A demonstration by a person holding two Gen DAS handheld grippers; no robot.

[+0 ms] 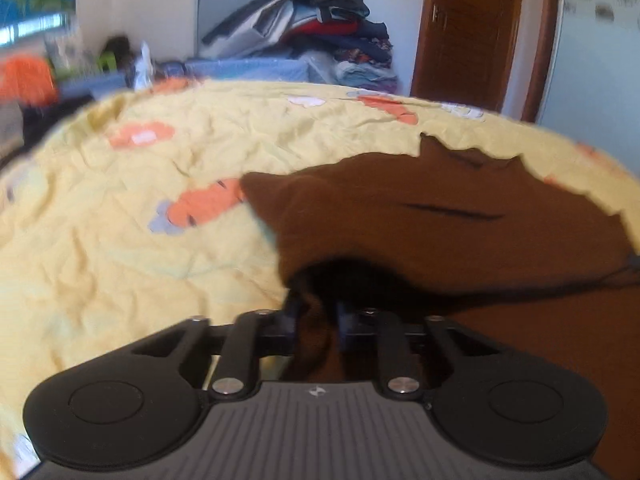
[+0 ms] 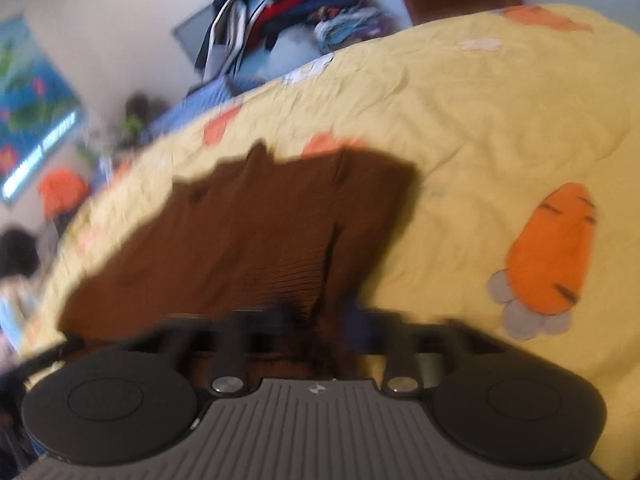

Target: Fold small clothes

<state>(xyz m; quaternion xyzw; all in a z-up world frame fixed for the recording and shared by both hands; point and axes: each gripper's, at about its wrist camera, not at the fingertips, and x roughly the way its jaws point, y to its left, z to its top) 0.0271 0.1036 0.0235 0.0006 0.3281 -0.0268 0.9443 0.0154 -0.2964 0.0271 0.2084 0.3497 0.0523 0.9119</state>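
A small brown garment lies on a yellow bedspread with orange carrot prints. In the left wrist view my left gripper is shut on the garment's near edge, and the cloth bunches up over the black fingers and hides their tips. In the right wrist view the same brown garment spreads away toward the upper left. My right gripper is shut on its near right corner, with cloth pinched between the blurred fingers. The cloth hangs slack between the two grips.
The yellow bedspread fills most of both views. Beyond the bed a tall pile of mixed clothes leans on the wall beside a brown wooden door. A colourful wall picture hangs at left.
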